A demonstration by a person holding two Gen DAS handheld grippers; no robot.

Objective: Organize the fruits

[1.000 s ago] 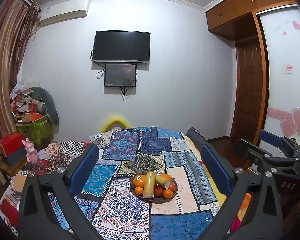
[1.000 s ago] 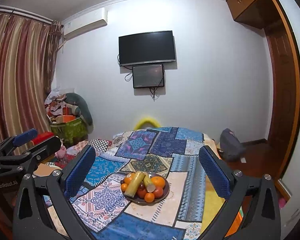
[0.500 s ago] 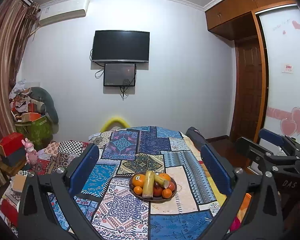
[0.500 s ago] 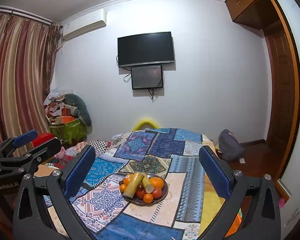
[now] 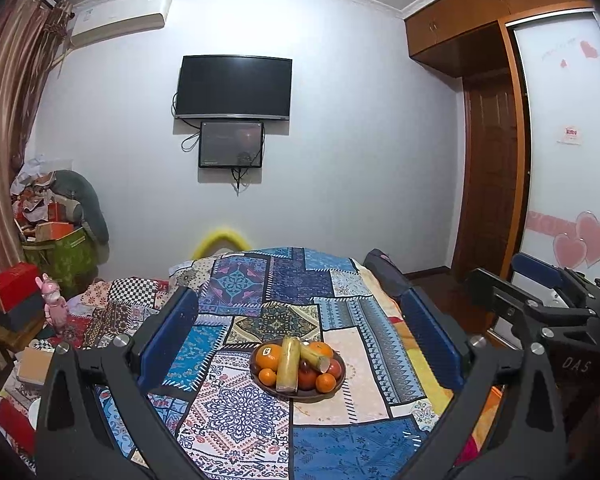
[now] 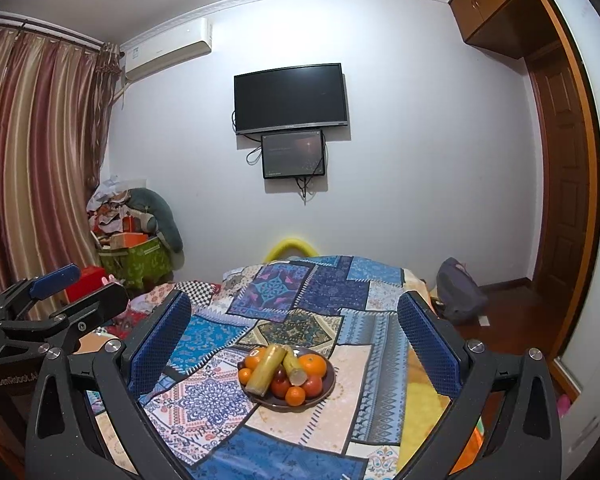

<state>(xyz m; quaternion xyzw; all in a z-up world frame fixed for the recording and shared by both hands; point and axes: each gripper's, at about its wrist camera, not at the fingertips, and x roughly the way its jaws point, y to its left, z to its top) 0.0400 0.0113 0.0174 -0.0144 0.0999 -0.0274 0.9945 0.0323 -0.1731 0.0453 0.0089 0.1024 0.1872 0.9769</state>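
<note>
The dark brown round bowl (image 5: 298, 394) sits on the patchwork quilt of blue, cream and white printed squares (image 5: 236, 408), ahead of both grippers and well apart from them. It holds a heap of fruit: two long yellow-green cylindrical pieces (image 5: 289, 364), several round oranges (image 5: 269, 354) and a few red round fruits (image 5: 308, 378).

The left gripper (image 5: 300, 340) is spread wide and holds nothing. The right gripper (image 6: 294, 344) is likewise spread wide and empty.

Handling judgement:
- The oranges look firm and fairly light. Their round skin can roll out of flat pads, so grip across the widest middle.
- The long pieces lie on top of the heap and appear stiff. Grip one across its mid-length, with the jaws square to its long axis.
- The red fruits lie low between the others and may bruise. Use light pressure, and clear the upper pieces first.
- The quilt is soft, so the bowl may tip or slide if pushed sideways. Lift fruit straight up.
</note>
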